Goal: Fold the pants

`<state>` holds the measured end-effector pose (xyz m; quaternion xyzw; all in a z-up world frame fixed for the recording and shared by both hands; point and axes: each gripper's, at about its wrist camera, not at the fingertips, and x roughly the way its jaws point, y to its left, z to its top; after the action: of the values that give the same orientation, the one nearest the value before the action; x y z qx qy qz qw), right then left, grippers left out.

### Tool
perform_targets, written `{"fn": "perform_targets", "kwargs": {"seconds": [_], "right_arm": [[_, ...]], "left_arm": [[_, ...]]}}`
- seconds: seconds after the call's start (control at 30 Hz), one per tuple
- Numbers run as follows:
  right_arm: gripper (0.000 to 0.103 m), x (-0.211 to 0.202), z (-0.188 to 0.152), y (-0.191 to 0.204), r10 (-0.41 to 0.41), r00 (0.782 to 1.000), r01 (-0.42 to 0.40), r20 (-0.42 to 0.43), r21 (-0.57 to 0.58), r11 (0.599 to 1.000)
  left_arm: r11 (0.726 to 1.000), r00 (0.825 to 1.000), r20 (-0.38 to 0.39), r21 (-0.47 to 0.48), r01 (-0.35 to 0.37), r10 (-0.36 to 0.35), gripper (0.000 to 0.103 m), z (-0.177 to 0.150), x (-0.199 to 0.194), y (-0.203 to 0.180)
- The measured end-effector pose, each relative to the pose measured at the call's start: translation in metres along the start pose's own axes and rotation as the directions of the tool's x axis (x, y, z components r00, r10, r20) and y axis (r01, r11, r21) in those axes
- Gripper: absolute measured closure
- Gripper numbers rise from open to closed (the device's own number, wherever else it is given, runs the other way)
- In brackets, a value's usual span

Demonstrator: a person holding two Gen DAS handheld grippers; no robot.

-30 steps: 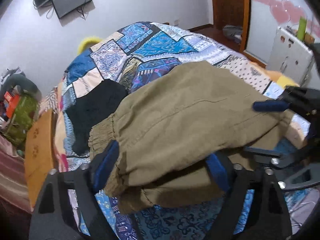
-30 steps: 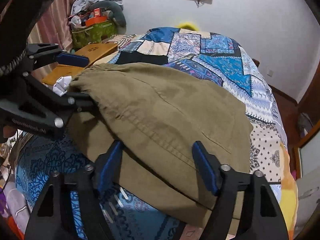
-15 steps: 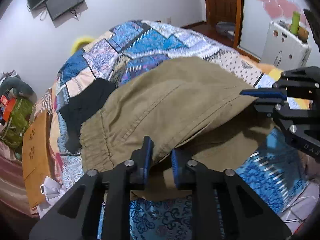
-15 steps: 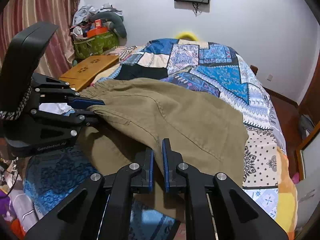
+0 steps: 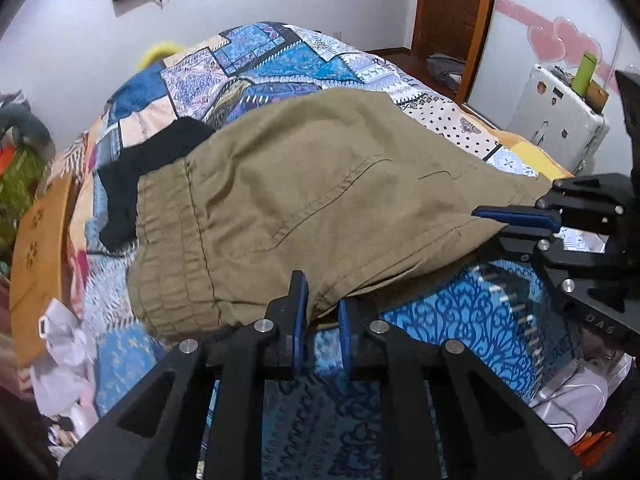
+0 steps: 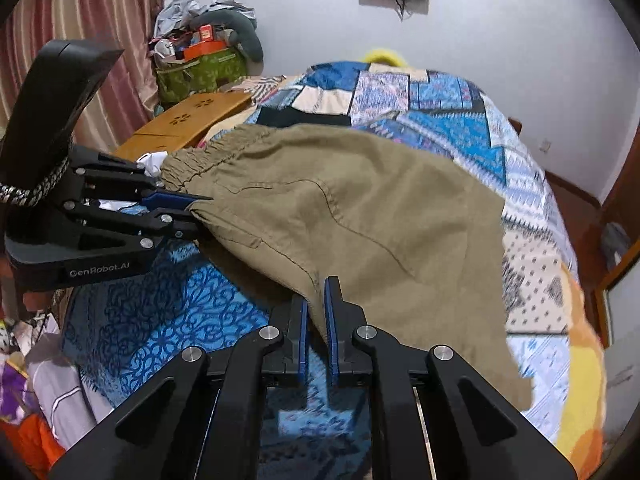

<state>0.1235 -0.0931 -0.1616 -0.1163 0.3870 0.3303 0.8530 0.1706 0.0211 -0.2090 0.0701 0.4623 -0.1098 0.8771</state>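
Both my fingers clamped on the near edge of the pants (image 5: 304, 196): left gripper (image 5: 322, 312) by the waistband, right gripper (image 6: 316, 312) toward the legs. Pants' long axis runs left-right across the bed (image 5: 460, 312), held taut between my hands.

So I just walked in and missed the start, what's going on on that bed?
A person is folding a pair of olive khaki pants on a bed with a blue patchwork quilt, using a handheld claw in each hand. The left claw is shut on the near edge beside the elastic waistband; the right claw is shut on the same edge further along. The near edge is lifted off the quilt, so the fold is under way. A black garment lies behind.
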Motion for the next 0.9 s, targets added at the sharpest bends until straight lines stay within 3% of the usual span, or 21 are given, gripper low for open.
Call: {"fn": "perform_targets", "kwargs": {"seconds": [0.1,0.2,0.4,0.47,0.57,0.7,0.9], "right_arm": [[0.091,0.005,-0.006,0.001,0.010,1.000,-0.010,-0.026,0.026,1.000],[0.086,-0.005,-0.005,0.002,0.017,1.000,-0.017,0.001,0.050,0.999],[0.062,-0.036,0.008,0.008,0.062,0.994,-0.067,0.089,0.054,0.996],[0.039,-0.044,0.014,0.008,0.059,0.987,-0.070,0.149,0.068,0.995],[0.036,-0.043,0.022,0.004,0.037,0.982,-0.059,0.186,0.113,0.992],[0.036,-0.021,0.027,-0.008,0.013,0.991,-0.039,0.132,0.193,0.980],[0.036,0.025,0.012,-0.026,0.012,0.999,0.001,-0.045,0.282,0.959]], "left_arm": [[1.000,1.000,0.001,-0.003,0.014,-0.014,0.087,-0.004,-0.004,-0.001],[0.999,0.999,0.007,-0.020,0.038,-0.038,0.087,-0.005,-0.012,0.002],[0.990,0.992,0.052,-0.075,0.122,-0.118,0.080,-0.007,-0.038,0.016],[0.986,0.988,0.090,-0.103,0.133,-0.124,0.078,-0.003,-0.048,0.022],[0.983,0.987,0.125,-0.139,0.119,-0.102,0.066,0.006,-0.053,0.031],[0.974,0.993,0.109,-0.216,0.071,-0.048,0.064,0.017,-0.038,0.053],[0.956,0.999,-0.002,-0.289,-0.045,0.047,0.063,0.011,0.003,0.083]]}}
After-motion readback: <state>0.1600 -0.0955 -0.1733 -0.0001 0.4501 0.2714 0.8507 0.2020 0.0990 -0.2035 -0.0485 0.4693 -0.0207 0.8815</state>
